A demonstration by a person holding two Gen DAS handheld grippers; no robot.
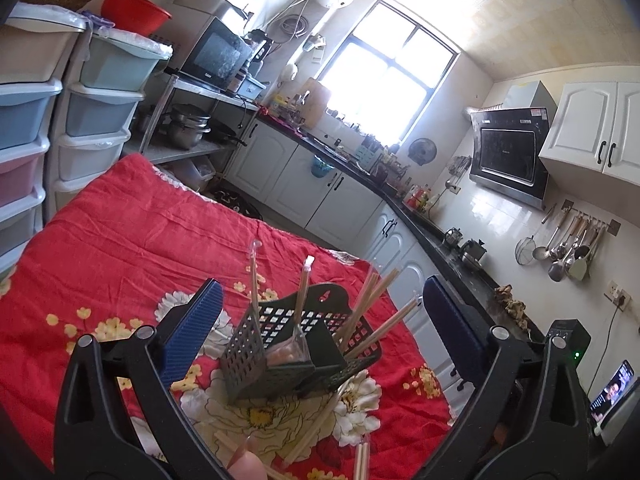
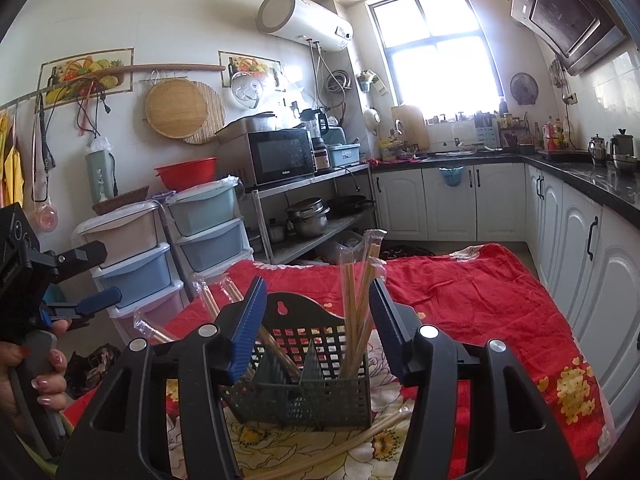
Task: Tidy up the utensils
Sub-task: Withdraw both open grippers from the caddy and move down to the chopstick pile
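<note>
A dark perforated utensil caddy (image 1: pixel 288 344) with compartments stands on the red floral cloth (image 1: pixel 132 240). Plastic-wrapped chopsticks (image 1: pixel 372 304) stand in it, leaning right, and others (image 1: pixel 304 292) stand upright. More wrapped chopsticks (image 1: pixel 316 428) lie on the cloth in front. My left gripper (image 1: pixel 320 316) is open and empty, fingers either side of the caddy above it. In the right wrist view my right gripper (image 2: pixel 318 312) is open and empty, close behind the caddy (image 2: pixel 304 392), with chopsticks (image 2: pixel 358 304) standing between its fingers. The left gripper (image 2: pixel 86 280) shows at far left.
Stacked plastic drawers (image 2: pixel 136 264) and a metal rack with a microwave (image 2: pixel 280 156) and pots stand behind the table. White cabinets under a black counter (image 2: pixel 580 176) run along the right. A phone (image 1: pixel 612 396) stands at right.
</note>
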